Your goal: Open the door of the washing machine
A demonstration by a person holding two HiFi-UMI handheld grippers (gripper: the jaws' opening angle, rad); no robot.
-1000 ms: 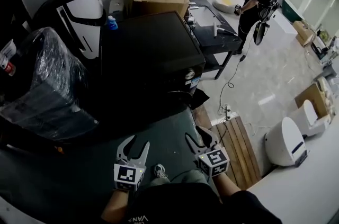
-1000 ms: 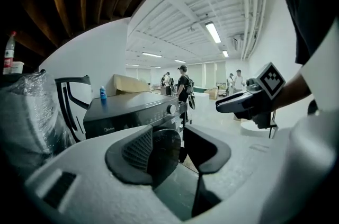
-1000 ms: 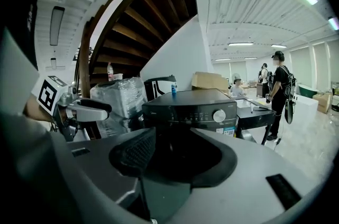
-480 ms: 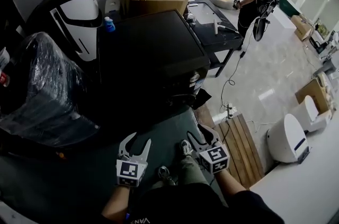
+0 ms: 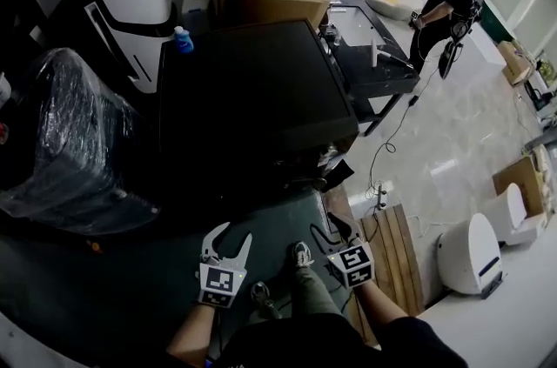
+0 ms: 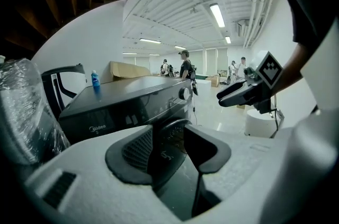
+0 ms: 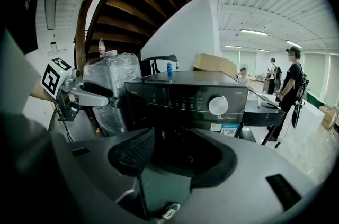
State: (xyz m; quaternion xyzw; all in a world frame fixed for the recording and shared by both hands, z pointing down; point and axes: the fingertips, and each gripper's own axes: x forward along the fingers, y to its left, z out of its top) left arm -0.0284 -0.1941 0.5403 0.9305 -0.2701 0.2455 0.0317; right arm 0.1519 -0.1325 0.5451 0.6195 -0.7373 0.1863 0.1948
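Head view: the black washing machine point(image 5: 252, 97) is found straight ahead, on the far side of both grippers, with its front face hidden under the top edge. The left gripper point(image 5: 231, 236) jaws are held apart and empty. The right gripper point(image 5: 333, 229) jaws have just been opening, and nothing is caught between them either. In the left gripper view the round door point(image 6: 172, 130) is lined up beyond the gap. Neither hand can be called nearer. Room is squeezed by the wrapped bundle point(image 5: 61, 140) on the left, while open floor point(image 5: 452, 123) is left on the right.
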